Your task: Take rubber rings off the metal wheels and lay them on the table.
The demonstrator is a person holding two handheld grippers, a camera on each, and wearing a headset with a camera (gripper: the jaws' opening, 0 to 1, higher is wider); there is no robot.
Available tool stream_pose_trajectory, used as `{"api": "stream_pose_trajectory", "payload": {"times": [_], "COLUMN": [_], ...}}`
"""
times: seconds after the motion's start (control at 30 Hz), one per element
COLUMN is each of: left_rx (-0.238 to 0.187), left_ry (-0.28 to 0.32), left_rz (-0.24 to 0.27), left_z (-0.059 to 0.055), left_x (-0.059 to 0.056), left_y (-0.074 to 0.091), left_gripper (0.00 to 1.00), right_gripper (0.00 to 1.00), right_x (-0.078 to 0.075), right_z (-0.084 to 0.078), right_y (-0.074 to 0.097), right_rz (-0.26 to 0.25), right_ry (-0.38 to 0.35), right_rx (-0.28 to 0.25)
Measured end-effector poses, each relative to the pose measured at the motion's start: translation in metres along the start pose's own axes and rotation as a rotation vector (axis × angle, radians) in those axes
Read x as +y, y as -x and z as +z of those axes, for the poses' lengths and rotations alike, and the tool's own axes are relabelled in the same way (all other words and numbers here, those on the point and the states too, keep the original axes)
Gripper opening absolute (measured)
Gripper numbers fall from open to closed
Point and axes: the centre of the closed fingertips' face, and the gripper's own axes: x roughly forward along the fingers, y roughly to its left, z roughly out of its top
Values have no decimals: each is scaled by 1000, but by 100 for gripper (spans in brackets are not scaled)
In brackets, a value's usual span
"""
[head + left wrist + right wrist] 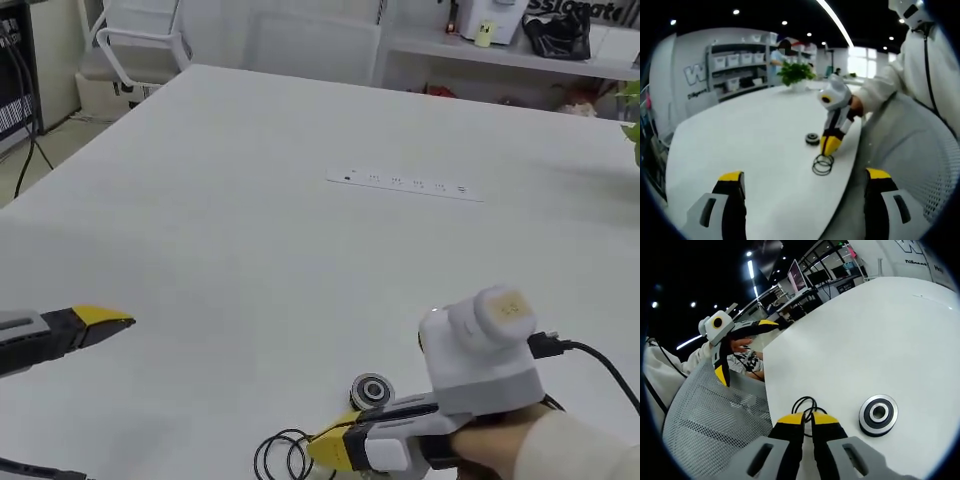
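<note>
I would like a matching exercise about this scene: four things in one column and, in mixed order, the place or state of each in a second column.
Things
1. round silver metal wheel
2. thin black rubber rings
3. left gripper
4. right gripper

Places or states
A. loose overlapping loops near the edge of the white table
B. jaws wide apart, holding nothing
C. lies flat on the table, apart from the loops
D. jaws close together, tips at the loops

Pairs: 1-C, 2-A, 3-B, 4-D

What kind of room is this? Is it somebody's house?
Probably not a house: it looks like an office or lab workroom. There is a big white table with a power strip on it, and shelves of storage boxes along the wall.
</note>
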Motion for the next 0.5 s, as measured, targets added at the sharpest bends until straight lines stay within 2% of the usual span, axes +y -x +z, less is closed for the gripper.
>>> {"api": "stream_pose_trajectory", "payload": {"times": [0.13, 0.4, 0.5], "left_rx": [-5, -7, -7], "left_ry": [-1, -3, -2], "left_rz": [2, 8, 8], "left_z": [1, 2, 2], "left_x": [0, 1, 1], "left_y": [1, 2, 2], "left_gripper": [100, 100, 100], "right_gripper": [5, 9, 11], "right_x": [0, -2, -2], "right_z": [-2, -3, -3], "right_y": [-1, 0, 0], "right_rz": [-13, -33, -30], "right_ry": [58, 123, 124], "right_rx": [22, 49, 50]}}
